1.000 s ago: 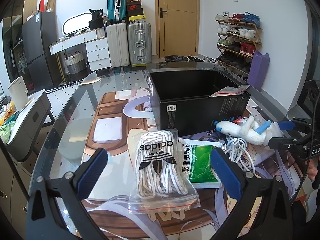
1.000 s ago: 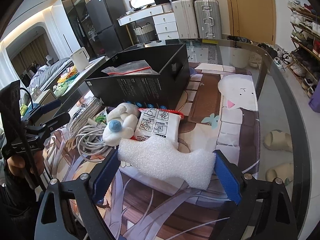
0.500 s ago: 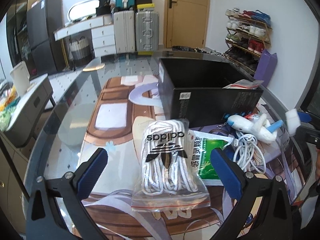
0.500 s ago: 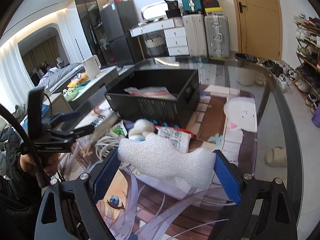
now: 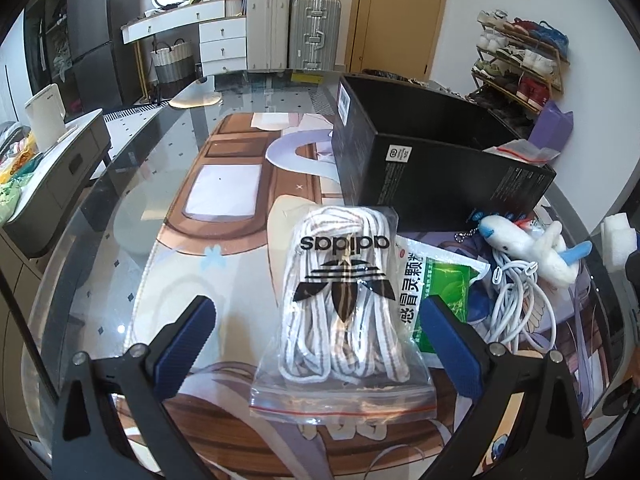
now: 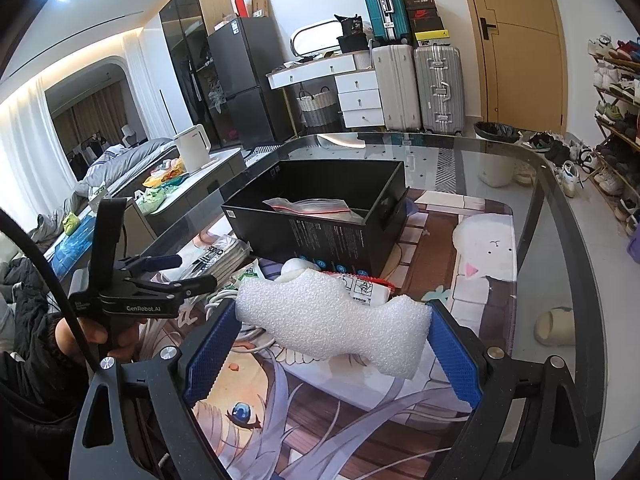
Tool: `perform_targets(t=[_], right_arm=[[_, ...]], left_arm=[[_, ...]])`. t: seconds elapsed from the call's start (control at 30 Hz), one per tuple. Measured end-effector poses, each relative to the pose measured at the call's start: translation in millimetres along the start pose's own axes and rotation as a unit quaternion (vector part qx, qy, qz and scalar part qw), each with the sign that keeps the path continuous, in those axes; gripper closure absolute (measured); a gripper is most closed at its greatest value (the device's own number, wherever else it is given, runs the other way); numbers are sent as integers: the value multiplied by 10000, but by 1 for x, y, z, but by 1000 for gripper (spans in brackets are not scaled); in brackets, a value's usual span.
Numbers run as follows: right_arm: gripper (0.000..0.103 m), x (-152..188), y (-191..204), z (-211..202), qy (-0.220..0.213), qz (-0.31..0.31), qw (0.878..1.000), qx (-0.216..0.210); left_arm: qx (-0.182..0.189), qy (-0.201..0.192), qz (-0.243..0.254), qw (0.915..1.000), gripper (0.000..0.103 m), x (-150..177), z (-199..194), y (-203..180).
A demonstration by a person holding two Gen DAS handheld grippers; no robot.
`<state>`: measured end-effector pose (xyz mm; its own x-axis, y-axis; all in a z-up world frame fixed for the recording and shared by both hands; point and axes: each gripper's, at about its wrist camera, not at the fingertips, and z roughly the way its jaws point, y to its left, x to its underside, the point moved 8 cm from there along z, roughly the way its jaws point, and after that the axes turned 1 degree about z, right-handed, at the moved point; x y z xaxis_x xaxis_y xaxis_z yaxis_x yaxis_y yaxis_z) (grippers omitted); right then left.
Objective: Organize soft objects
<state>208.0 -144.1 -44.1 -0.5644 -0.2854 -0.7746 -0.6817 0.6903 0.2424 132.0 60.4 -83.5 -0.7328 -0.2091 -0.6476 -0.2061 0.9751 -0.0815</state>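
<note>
My right gripper (image 6: 332, 340) is shut on a white foam piece (image 6: 332, 322) and holds it above the table, short of the black box (image 6: 320, 216). The foam's end shows at the right edge of the left wrist view (image 5: 618, 242). My left gripper (image 5: 316, 340) is open and empty, its fingers either side of a clear bag of white adidas laces (image 5: 344, 304) lying on the table. It also shows in the right wrist view (image 6: 176, 272). The black box (image 5: 432, 160) holds a clear zip bag (image 6: 308, 206).
A green medicine packet (image 5: 440, 284), a white coiled cable (image 5: 520, 304) and a white plush toy (image 5: 528, 240) lie in front of the box. A red-edged sachet (image 6: 364, 286) lies behind the foam. The glass table's edge (image 6: 560, 200) curves on the right.
My right gripper has lifted the foam piece off the table and raised it toward the box. My left gripper has shifted slightly over the laces bag, still open.
</note>
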Motion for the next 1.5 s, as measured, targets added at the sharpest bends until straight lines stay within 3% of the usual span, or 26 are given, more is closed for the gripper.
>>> perform_targets(t=[0.13, 0.33, 0.47, 0.6, 0.73, 1.0, 1.5], right_arm=[[10, 1, 0, 2, 10, -21, 10000, -32], [10, 2, 4, 4, 42, -67, 10000, -49], [10, 2, 4, 4, 44, -63, 10000, -49], [10, 2, 4, 4, 40, -68, 10000, -50], [10, 2, 4, 4, 41, -70, 10000, -46], [10, 1, 4, 4, 34, -78, 10000, -51], [10, -2, 4, 0, -46, -109, 9999, -41]], left_arm=[[-26, -24, -17, 10000, 6, -1, -1, 0], [54, 29, 106, 9999, 21, 1, 1, -5], [190, -22, 307, 9993, 39, 2, -3, -14], [256, -51, 412, 9988, 50, 2, -5, -20], [482, -27, 308, 9984, 52, 1, -7, -21], [580, -72, 300, 9978, 58, 0, -12, -24], [694, -365, 198, 9967, 58, -11, -34, -24]])
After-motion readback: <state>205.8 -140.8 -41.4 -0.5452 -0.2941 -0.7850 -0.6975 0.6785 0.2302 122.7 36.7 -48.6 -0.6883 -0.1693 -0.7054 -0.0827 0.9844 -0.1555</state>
